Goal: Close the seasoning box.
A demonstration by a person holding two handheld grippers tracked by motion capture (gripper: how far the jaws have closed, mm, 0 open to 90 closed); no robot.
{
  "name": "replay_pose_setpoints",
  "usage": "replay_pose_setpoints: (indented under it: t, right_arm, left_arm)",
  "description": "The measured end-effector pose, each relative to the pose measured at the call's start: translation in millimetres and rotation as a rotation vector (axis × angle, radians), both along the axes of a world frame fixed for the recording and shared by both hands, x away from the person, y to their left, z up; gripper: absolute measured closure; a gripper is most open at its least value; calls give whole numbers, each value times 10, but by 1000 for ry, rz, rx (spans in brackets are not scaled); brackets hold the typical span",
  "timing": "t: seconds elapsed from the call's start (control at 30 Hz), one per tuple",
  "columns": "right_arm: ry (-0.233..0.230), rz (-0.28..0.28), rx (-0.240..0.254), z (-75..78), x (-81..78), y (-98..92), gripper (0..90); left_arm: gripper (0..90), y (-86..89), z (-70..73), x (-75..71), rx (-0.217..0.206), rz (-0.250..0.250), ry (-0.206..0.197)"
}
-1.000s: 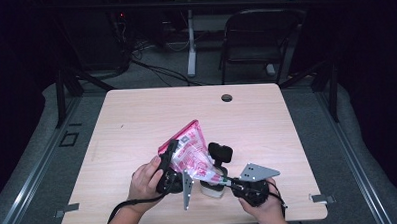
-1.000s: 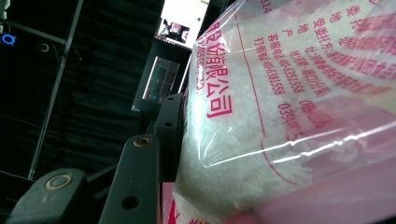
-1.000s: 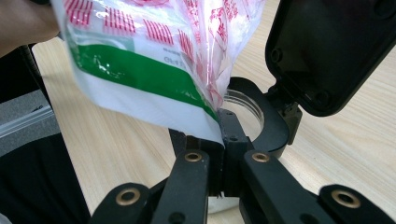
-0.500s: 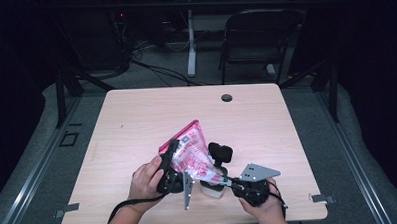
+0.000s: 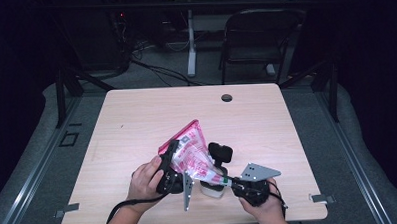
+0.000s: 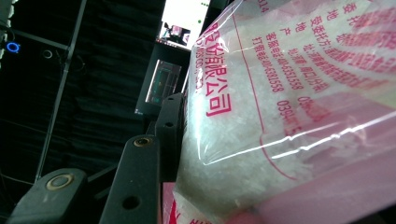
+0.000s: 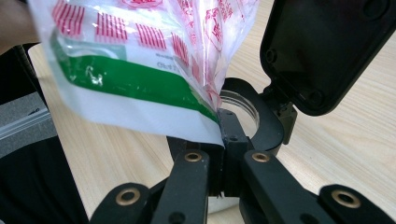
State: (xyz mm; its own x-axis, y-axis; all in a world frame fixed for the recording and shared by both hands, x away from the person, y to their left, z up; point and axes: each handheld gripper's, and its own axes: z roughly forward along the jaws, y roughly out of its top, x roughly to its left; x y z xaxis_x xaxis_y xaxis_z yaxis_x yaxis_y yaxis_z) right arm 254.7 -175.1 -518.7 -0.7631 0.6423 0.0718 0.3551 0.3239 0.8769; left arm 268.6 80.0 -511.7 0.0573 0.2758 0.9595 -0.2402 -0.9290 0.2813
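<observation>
A clear and pink bag of white granules [image 5: 192, 151] is held tilted above the table's front middle. My left gripper [image 5: 174, 152] is shut on the bag's fat body; in the left gripper view one black finger [image 6: 161, 135] presses against the bag [image 6: 280, 93], and the other is hidden behind it. My right gripper [image 5: 225, 180] is shut on the bag's lower corner [image 7: 205, 112], with the fingertips [image 7: 227, 128] pinched together. Right under that corner stands a small clear jar [image 7: 245, 108] with its black flip lid [image 7: 322, 46] swung open. In the high view the jar [image 5: 211, 187] and its lid [image 5: 221, 152] sit between the hands.
The light wooden table [image 5: 136, 114] has a round cable hole [image 5: 226, 97] near its far edge. A black chair [image 5: 256, 40] and cables stand on the floor beyond the table. Cables trail from both grippers off the front edge.
</observation>
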Motion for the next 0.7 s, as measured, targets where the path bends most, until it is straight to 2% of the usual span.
replay_pose_setpoints:
  t: [0.3, 0.57, 0.6, 0.63, 0.67, 0.7]
  right_arm:
    - [-6, -3, -5, -4, -4, 2, 898]
    - [-4, -4, -2, -5, -3, -1, 896]
    - [-4, -5, -5, -4, -3, -2, 896]
    - [-7, -34, -35, 6, -15, -2, 896]
    - [-4, -5, -5, -5, -4, -3, 895]
    - [-3, -4, -6, -6, -4, -4, 894]
  left_arm:
    - [636, -5, 16, -8, 4, 0, 2]
    - [635, -15, 40, -27, 7, -2, -11]
    - [635, -16, 38, -26, 5, -3, -10]
    - [635, -17, 39, -27, 8, -2, -11]
    - [635, -17, 37, -25, 9, -4, -15]
    - [635, -18, 34, -26, 7, -3, -11]
